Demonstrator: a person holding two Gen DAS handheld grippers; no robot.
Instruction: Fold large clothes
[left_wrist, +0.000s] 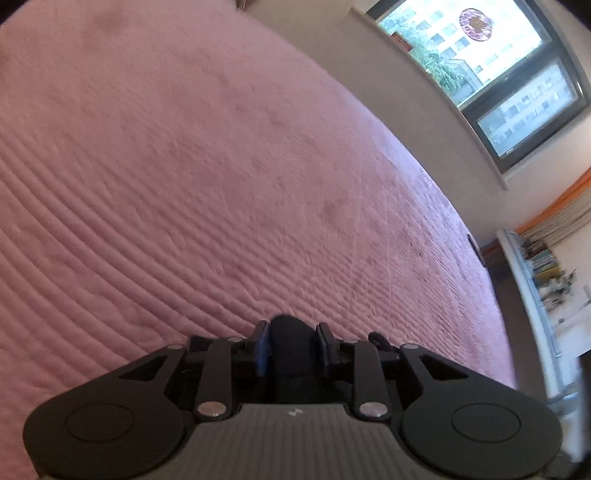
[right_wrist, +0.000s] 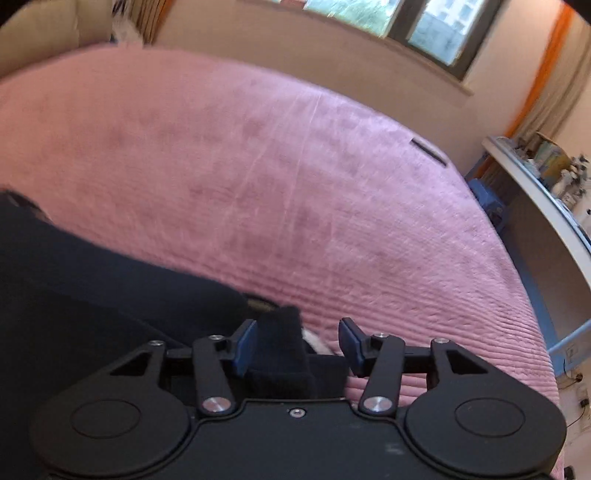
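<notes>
The left gripper (left_wrist: 291, 345) points forward and downward, its two blue-padded fingers (left_wrist: 261, 347) standing close together with a fold of black garment (left_wrist: 290, 343) filling the narrow gap; whether the pads actually press on it is hard to tell from this angle. The right gripper (right_wrist: 299, 345) is tilted down likewise, its fingers (right_wrist: 245, 347) set well apart. The cloth touches the left pad there, while the right pad stands clear of it.
</notes>
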